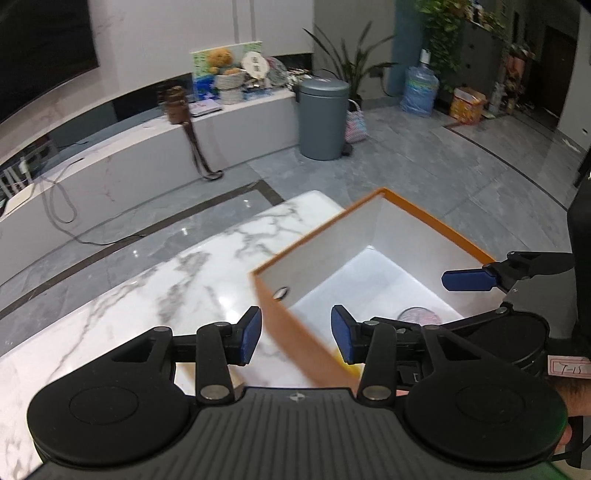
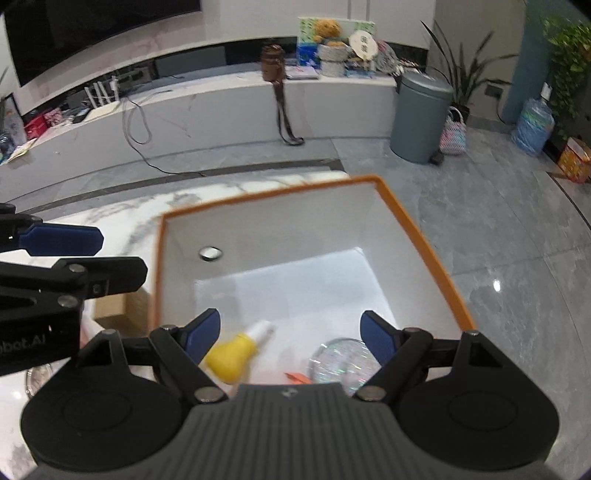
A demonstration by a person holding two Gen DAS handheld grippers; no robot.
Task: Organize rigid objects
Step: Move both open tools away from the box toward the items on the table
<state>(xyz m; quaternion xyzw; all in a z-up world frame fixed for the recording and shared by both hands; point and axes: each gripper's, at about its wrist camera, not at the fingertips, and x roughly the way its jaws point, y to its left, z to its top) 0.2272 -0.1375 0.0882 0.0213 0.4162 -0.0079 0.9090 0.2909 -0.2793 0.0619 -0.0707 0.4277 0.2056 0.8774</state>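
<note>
Place: a home living room
Wall: large dark television (image 2: pixel 99 33), upper left
Ledge: long marble media console (image 2: pixel 207 107) with teddy bear (image 2: pixel 327 29) (slightly blurred)
Floor: grey tiles (image 2: pixel 498 229), pedal bin (image 2: pixel 421 118), potted plant (image 2: pixel 461 70), water jug (image 2: pixel 533 127)

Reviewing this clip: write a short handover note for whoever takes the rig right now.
Left gripper: open, nothing held; its fingers straddle the near wall of the orange-rimmed box.
Right gripper: open and empty, above the box.
In the box: yellow spray bottle, lying down, a clear round dish and a small orange item.
Done: those items are boxed.
Left: a glass item sits outside the box on the marble table; little else is visible.
</note>
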